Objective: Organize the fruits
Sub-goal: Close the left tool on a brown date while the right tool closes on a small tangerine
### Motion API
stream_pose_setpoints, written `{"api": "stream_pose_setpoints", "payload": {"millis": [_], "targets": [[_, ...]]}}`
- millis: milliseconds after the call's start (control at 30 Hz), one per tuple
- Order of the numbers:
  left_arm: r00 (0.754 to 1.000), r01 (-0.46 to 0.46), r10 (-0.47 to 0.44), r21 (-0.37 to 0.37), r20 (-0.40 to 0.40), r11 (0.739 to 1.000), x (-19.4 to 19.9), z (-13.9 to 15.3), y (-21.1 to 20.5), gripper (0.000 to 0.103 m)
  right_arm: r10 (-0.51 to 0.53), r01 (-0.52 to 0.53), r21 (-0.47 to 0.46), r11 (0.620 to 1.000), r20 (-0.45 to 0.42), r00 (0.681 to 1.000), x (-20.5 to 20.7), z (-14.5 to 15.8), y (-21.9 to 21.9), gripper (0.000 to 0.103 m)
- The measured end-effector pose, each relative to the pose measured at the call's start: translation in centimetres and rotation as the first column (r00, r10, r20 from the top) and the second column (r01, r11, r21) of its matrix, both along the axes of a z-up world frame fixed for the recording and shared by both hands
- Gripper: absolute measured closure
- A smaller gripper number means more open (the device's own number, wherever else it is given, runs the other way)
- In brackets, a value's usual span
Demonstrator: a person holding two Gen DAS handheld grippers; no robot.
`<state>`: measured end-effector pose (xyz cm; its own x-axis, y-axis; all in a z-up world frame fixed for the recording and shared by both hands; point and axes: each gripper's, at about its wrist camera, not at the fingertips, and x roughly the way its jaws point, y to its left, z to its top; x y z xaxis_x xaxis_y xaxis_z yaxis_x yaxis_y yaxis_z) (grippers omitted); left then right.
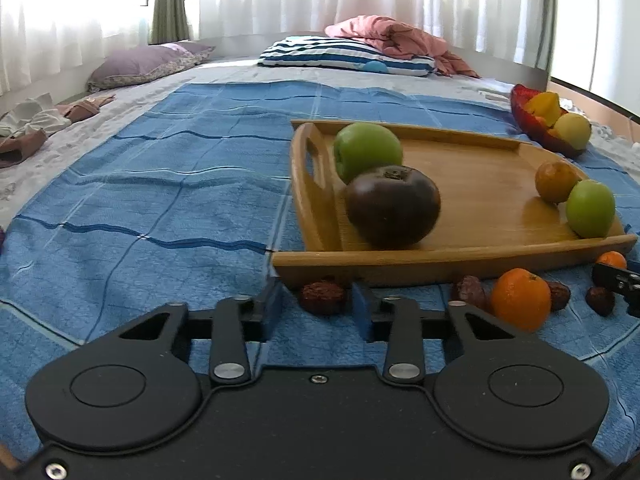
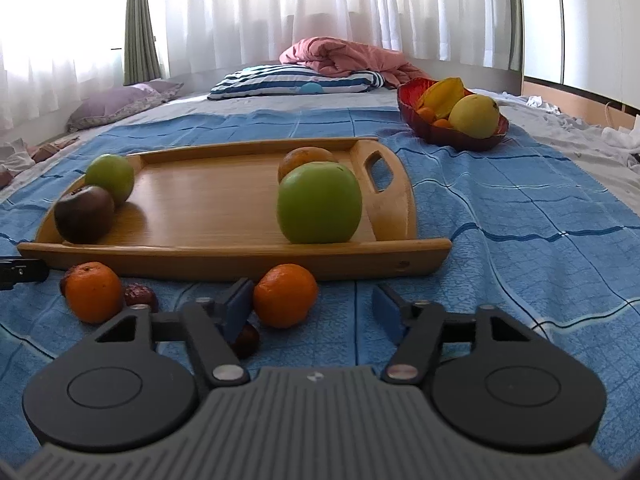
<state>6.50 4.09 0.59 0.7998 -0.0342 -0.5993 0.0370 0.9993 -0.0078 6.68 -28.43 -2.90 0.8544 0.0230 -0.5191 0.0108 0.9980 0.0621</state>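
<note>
While both grippers rest low over the blue blanket (image 1: 160,184), the left gripper (image 1: 318,306) has its jaws narrowed around a dried date (image 1: 323,298); the blue pads stand just beside it on both sides, but I cannot tell if they press it. At its 12 o'clock lies the wooden tray (image 1: 460,258), with a dark round fruit (image 1: 393,206) and a green apple (image 1: 366,151) touching at the left end, and a small orange (image 1: 555,181) and a second green apple (image 1: 590,209) at the right end. The right gripper (image 2: 312,312) is about half open and holds nothing; a tangerine (image 2: 285,295) sits between its pads, just beside the left one. At 1 o'clock, well apart, stands a red bowl (image 2: 452,136) of fruit.
</note>
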Motion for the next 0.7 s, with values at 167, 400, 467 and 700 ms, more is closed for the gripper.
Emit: {"api": "stream_pose_setpoints", "payload": {"millis": [167,400,467,700], "targets": [[1.000,0.014,-0.014,-0.003,-0.003,1.000,-0.2,0.4,0.3,0.080,0.030,-0.030,-0.030,0.999,-0.007,1.000,-0.1,0.5,1.5,0.064],[0.999,0.045,-0.046,0.016,0.019,0.999,-1.2,0.8,-0.6,0.080,0.027,-0.027,-0.038,0.999,-0.004,1.000,-0.3,0.8,2.4,0.065],[0.998,0.049,-0.050,0.008,0.032,0.999,-1.6,1.0,-0.8,0.080,0.023,-0.023,-0.034,0.999,-0.003,1.000,-0.6,0.9,2.4,0.065],[0.996,0.042,-0.042,0.005,0.080,0.999,-2.7,2.2,-1.3,0.080,0.041,-0.040,-0.053,0.998,0.015,0.999,-1.4,1.6,2.8,0.065]]}}
